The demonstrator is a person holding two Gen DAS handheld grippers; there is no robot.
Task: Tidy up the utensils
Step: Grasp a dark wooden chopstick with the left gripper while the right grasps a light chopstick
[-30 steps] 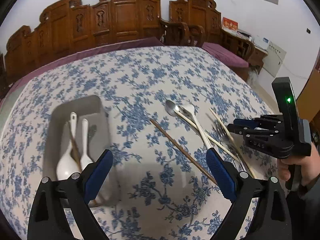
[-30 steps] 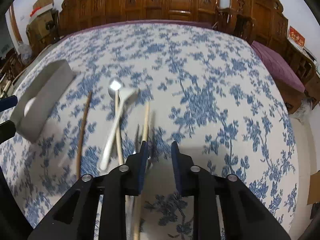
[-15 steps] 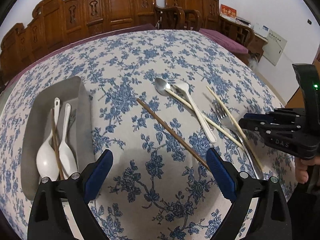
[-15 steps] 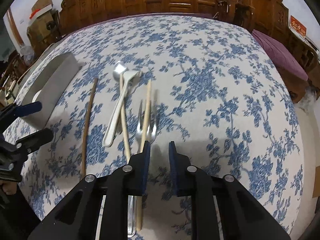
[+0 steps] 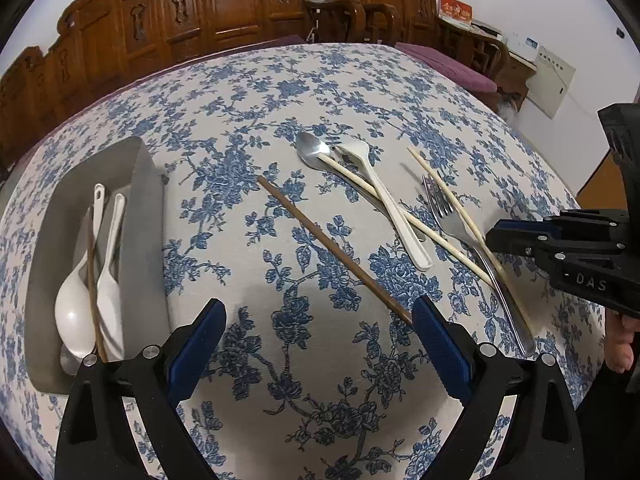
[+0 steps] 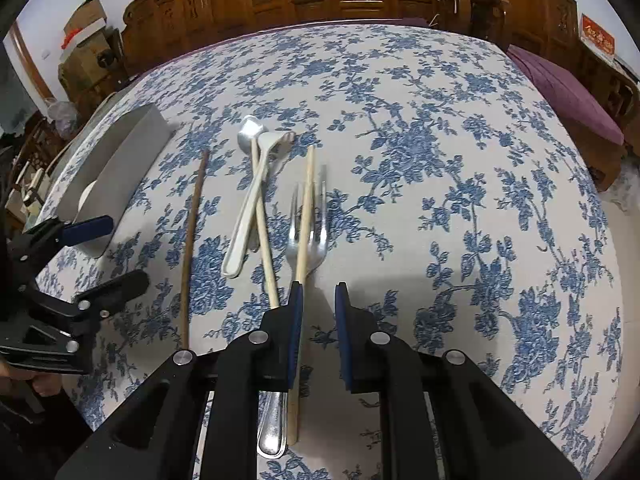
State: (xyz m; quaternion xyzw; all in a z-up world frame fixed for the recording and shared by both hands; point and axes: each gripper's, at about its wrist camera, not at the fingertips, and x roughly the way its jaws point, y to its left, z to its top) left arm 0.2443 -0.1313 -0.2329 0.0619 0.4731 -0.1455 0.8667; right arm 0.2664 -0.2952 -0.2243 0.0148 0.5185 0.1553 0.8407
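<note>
Fork (image 6: 306, 236) lies lengthwise — tines away; pale chopstick (image 6: 304, 216) atop, parallel.

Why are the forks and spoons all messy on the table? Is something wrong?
Nothing looks broken or spilled. The loose pieces just lie crisscrossed: one pale chopstick crosses the metal spoon and white spoon, another lies on the fork. The gray tray holds the tidy ones.

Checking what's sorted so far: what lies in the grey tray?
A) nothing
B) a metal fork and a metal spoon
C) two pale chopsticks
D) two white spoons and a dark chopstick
D: the grey tray holds two white spoons with a dark chopstick between them.
</note>
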